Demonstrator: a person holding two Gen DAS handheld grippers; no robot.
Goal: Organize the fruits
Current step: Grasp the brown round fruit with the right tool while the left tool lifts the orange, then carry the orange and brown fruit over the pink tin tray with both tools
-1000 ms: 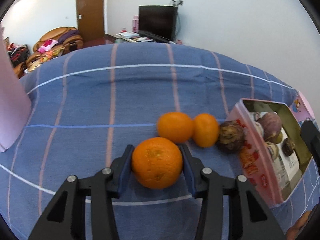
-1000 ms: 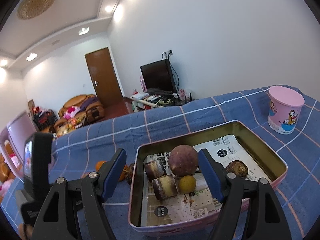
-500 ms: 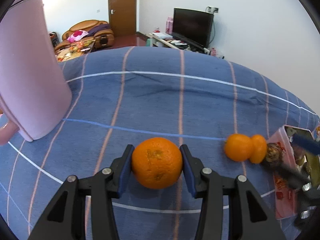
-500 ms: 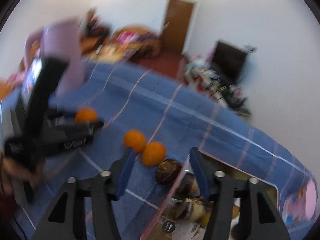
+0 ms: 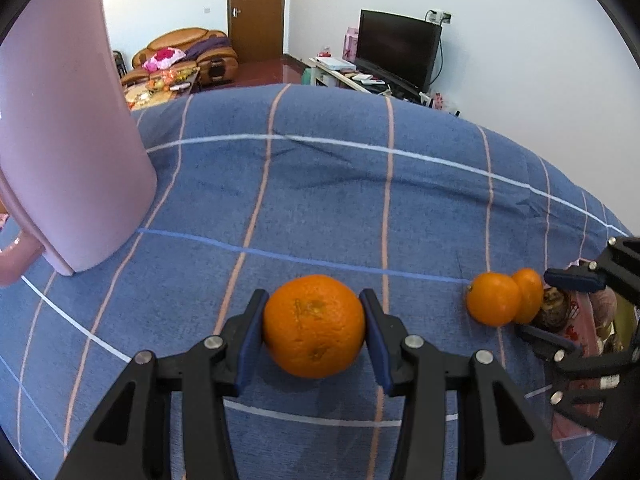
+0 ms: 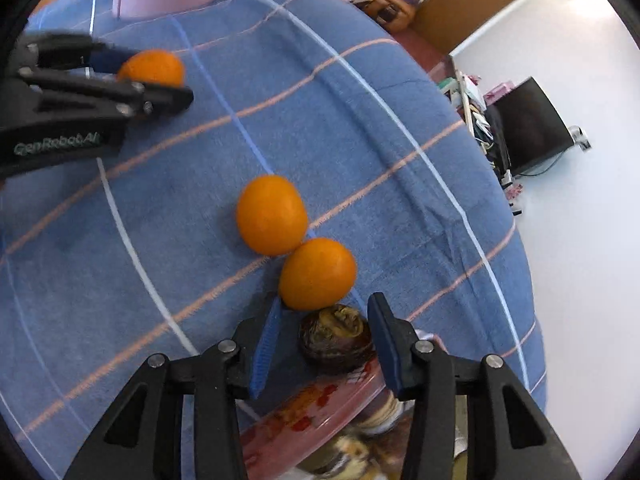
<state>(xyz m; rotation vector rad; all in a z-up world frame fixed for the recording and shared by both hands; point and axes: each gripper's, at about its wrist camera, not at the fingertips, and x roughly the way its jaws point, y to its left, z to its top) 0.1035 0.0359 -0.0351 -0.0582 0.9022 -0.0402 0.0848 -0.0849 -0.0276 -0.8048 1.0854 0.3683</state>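
Left hand-held gripper (image 5: 314, 336) has a big orange (image 5: 314, 326) clamped tight; right hand-held gripper (image 6: 326, 344) has just been closing around the brown fruit (image 6: 336, 338), blue pads not touching it.

Left gripper (image 5: 314, 330): I have it pitched steeply down, black arms spread in a V, both blue pads pressed flat on the sides of an orange (image 5: 314, 326), which sits lifted off the cloth. From the right wrist view it enters from the left edge, side-on.

Right gripper (image 6: 324, 340): I hold it pointing down more sharply. Its jaws have just been closing; a brown fruit (image 6: 338, 336) sits between the blue pads. The right pad looks at its edge, the left stands clear; contact unclear.
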